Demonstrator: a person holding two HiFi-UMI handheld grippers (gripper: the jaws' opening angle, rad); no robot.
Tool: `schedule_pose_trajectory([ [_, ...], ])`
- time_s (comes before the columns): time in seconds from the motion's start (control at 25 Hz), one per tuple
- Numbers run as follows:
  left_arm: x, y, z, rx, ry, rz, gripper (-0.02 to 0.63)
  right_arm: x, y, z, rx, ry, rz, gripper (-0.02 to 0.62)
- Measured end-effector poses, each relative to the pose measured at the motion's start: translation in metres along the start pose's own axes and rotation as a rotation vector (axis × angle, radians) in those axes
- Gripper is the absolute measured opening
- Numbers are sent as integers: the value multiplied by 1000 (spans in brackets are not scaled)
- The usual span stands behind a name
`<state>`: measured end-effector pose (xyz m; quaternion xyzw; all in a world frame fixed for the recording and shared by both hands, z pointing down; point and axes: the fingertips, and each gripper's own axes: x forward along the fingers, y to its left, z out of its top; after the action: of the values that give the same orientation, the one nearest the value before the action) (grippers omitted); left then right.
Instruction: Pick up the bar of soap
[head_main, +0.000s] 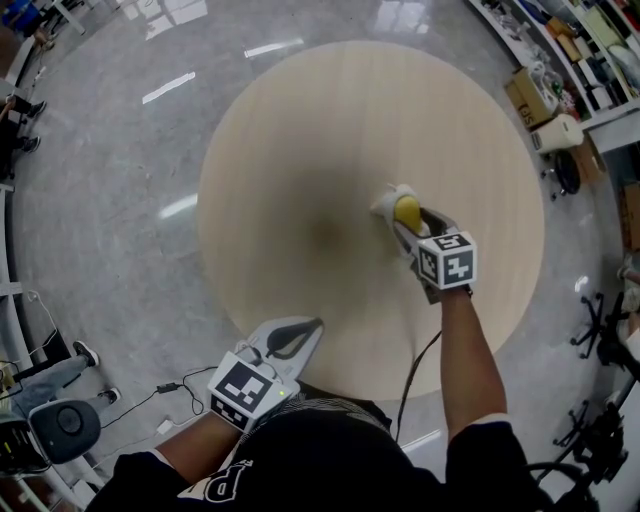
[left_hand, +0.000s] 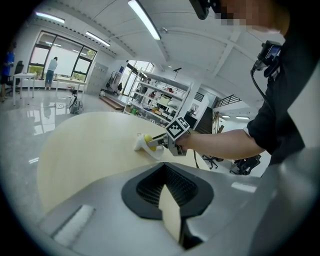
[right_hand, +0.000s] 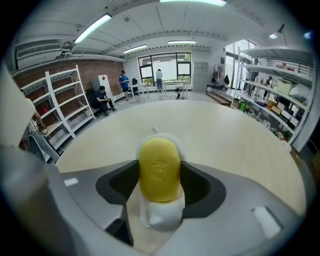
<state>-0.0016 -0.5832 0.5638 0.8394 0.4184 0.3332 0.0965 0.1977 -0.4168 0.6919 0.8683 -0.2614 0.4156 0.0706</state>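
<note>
The yellow oval bar of soap (head_main: 407, 211) lies on a white soap dish (head_main: 384, 205) right of the middle of the round wooden table (head_main: 300, 140). My right gripper (head_main: 403, 220) reaches over it from the near side, and in the right gripper view its dark pads (right_hand: 120, 182) touch both long sides of the soap (right_hand: 159, 167), with the dish (right_hand: 161, 220) beneath. My left gripper (head_main: 306, 332) hovers at the table's near edge, shut and empty. From the left gripper view the soap (left_hand: 148, 141) shows far off.
Grey polished floor surrounds the table. Shelving and cardboard boxes (head_main: 527, 95) stand at the far right, office chairs (head_main: 62, 430) at the near left. A cable (head_main: 412, 375) hangs from my right gripper over the table's near edge. People stand far back by the windows (right_hand: 159, 77).
</note>
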Motion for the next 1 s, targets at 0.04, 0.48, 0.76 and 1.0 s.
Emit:
schedule_pose_trajectory([
  [0.04, 0, 0, 1, -1, -2, 0, 6, 1, 0, 0, 4, 7, 7, 270],
  [0.48, -10, 6, 18, 6, -50, 42, 6, -26, -5, 15, 30, -123, -28, 263],
  [0.76, -11, -5, 43, 41, -97, 66, 6, -114, 15, 44, 207, -388, 69, 264],
  [1.0, 12, -74, 66, 129, -168, 83, 6, -245, 20, 31, 345, -630, 231, 264],
])
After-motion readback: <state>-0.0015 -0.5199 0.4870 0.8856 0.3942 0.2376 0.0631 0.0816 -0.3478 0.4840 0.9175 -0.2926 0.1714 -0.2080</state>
